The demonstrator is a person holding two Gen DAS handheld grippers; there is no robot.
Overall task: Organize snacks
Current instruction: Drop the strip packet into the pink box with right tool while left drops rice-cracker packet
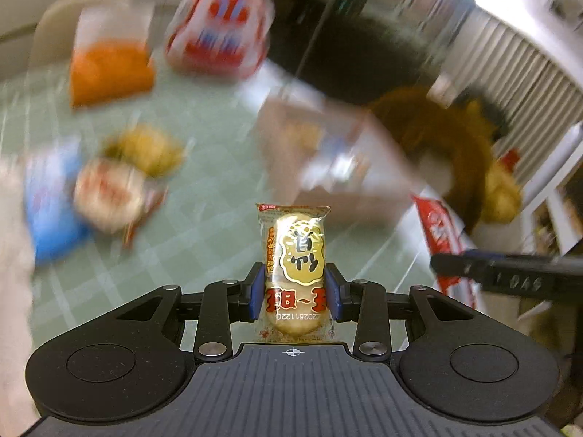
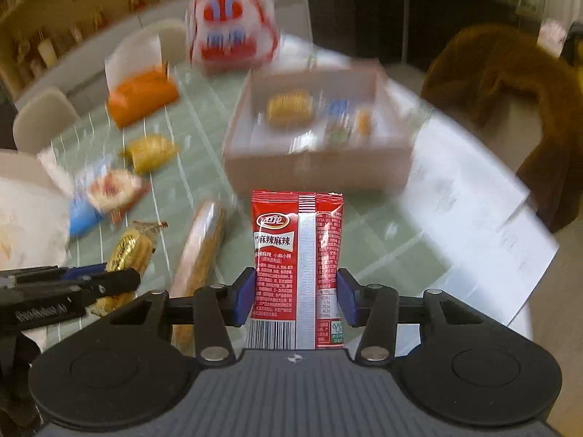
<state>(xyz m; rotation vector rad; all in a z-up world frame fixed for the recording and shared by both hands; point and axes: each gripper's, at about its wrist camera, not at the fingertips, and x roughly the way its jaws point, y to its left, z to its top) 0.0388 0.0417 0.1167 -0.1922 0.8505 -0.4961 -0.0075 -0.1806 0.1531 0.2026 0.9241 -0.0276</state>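
The worktop [image 2: 204,138], under a pale green checked cover, fills both views, blurred. On it, at about 1 o'clock from the right tool in the right wrist view, sits the box [image 2: 317,167], open-topped and pale. It already holds a few snacks: a yellow one, a blue one and some smaller pieces too smeared to name. So part of the sorting looks done.

Much is left outside. At 11 o'clock from the box stands a big red-and-white bag [image 2: 233,32]; at 10 o'clock an orange pack [image 2: 142,98]. At 9 o'clock lies a yellow pack [image 2: 151,153], and further toward 8 o'clock a blue pack [image 2: 82,215] with a red-and-white pouch [image 2: 113,189] on it. A long bread-like stick [image 2: 200,255] lies at 7 o'clock, near the tools.

The right tool [image 2: 297,296] is closed on a red sachet [image 2: 297,251], its blue pads pressing both long edges, the sachet upright and clear of the worktop.

The left tool [image 1: 295,298] grips a cracker pack [image 1: 293,266], gold and clear, the same way, held above the cover with the box at 1 o'clock ahead.

My reading: both items are lifted and on their way to the box; dropping them in remains, then the loose packs on the left.
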